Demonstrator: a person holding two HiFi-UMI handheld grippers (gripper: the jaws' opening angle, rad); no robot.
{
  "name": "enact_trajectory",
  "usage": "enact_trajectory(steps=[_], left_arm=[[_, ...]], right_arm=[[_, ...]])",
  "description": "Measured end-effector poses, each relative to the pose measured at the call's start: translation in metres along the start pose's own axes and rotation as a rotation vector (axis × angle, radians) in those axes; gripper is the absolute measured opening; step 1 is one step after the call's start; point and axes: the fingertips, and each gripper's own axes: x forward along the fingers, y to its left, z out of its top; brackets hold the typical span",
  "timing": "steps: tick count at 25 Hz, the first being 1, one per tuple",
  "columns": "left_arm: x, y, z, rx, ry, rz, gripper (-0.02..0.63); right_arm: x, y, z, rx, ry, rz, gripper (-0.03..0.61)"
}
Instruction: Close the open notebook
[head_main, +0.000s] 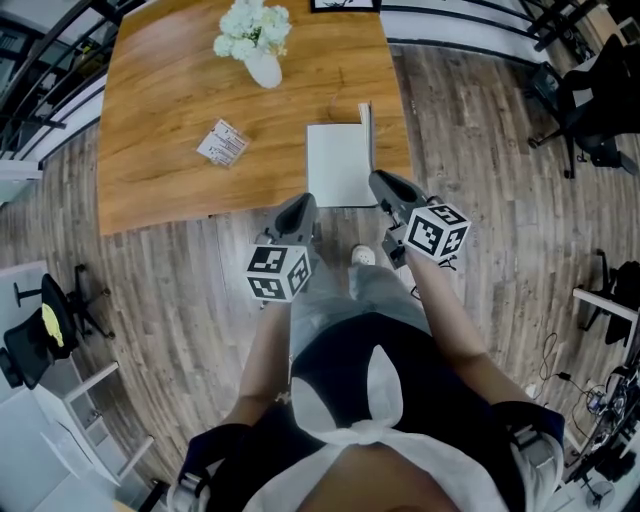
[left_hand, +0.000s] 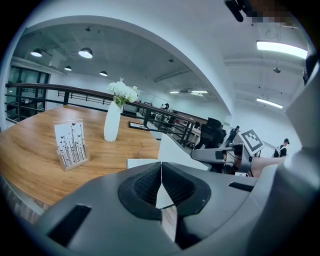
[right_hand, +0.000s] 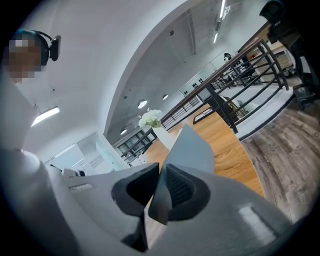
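Here's the notebook (head_main: 338, 165), lying open at the lower edge of the desk (head_main: 170, 120), centre of the head view, its pale page flat on the wood and its cover (head_main: 366, 125) standing up on edge along the right side. The right gripper (head_main: 385, 187) is clamped on that cover near its lower corner; in its own view the grey sheet runs straight up between the two pads and they pinch it, so that's a real hold on a thin leaf. The left gripper (head_main: 297, 212) sits just below the desk's edge at the notebook's lower left, pads pressed together with nothing between them, and through the gap under them you can glimpse the white page. Up the desk, well apart from all this, stand a vase (head_main: 262, 68) of white flowers and a small card stand (head_main: 222, 143). Now, how will this thing handle? It looks light and slim, so the whole book may slide or lift on the smooth wood if the cover is dragged rather than swung. The cover reads as fairly stiff, since it stands without sagging, but a hold at one corner could twist or crease it; a hold nearer the middle of the free edge would swing it over more evenly. I'd judge the empty left gripper best used pressing down on the flat page to pin the book while the cover comes across and down
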Motion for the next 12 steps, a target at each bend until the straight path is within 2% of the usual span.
enact_trajectory(steps=[12], left_arm=[[-0.001, 0.015, 0.022, 0.029, 0.005, -0.033, 0.02]], right_arm=[[0.014, 0.012, -0.005, -0.01, 0.019, -0.032, 0.031]])
